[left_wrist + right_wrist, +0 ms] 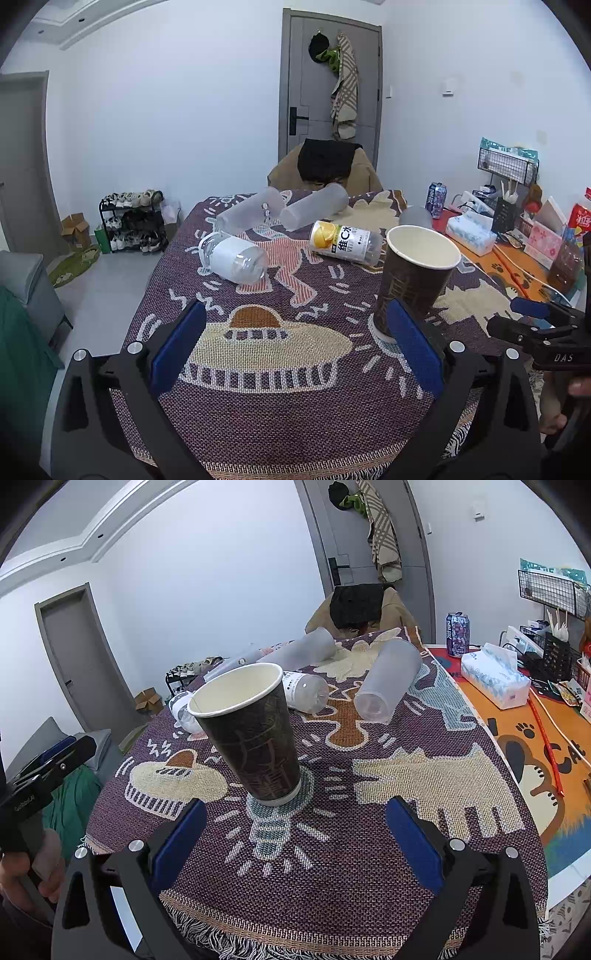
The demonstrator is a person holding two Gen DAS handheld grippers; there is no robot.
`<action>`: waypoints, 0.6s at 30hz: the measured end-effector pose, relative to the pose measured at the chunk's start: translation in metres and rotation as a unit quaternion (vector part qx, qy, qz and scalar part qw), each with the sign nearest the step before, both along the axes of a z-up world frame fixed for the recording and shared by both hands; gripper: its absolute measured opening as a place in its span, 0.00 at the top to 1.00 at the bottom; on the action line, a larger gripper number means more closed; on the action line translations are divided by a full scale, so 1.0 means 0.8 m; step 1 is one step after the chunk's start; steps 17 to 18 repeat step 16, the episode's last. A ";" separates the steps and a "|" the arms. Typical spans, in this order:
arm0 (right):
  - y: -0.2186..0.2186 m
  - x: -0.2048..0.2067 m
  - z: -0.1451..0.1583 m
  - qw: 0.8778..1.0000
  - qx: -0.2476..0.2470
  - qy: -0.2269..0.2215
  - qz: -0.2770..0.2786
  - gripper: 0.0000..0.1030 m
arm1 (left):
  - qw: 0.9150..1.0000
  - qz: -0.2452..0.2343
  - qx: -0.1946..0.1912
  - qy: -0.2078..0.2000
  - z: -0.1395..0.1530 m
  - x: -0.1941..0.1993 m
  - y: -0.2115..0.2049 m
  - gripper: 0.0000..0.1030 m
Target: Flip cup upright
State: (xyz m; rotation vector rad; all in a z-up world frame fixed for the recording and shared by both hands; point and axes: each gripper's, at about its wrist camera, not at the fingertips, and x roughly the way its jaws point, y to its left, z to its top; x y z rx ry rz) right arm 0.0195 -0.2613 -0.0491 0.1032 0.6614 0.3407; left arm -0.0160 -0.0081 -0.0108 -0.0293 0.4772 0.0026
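While the left gripper [295,347] hangs low over the table [258,417] with its jaws spread wide and nothing between them, the paper cup [413,280] stands upright on the woven cloth [280,354], mouth up, just beyond the right-hand blue pad [415,347] and outside the gap. Further back in this left wrist view, a clear bottle [234,258] and a yellow-label bottle [345,242] lie on their sides, with two frosted tumblers [284,212] lying behind them. The right gripper [535,321] pokes in from the right edge; can't tell its jaws from here.

Over in the right wrist view, the right gripper [293,834] also has its jaws wide apart, holding nothing. The cup [255,738] sits upright just past the pads, roughly centred between them, not touching either. A frosted tumbler [388,679] lies on its side behind it, and a tissue pack [495,679] and a soda can [457,634] sit off to the right.
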 end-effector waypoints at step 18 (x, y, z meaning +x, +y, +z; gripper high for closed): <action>0.009 0.012 -0.010 1.000 -0.003 0.016 0.007 0.07 | 0.999 -0.019 -0.034 0.009 -0.009 0.011 0.014 0.05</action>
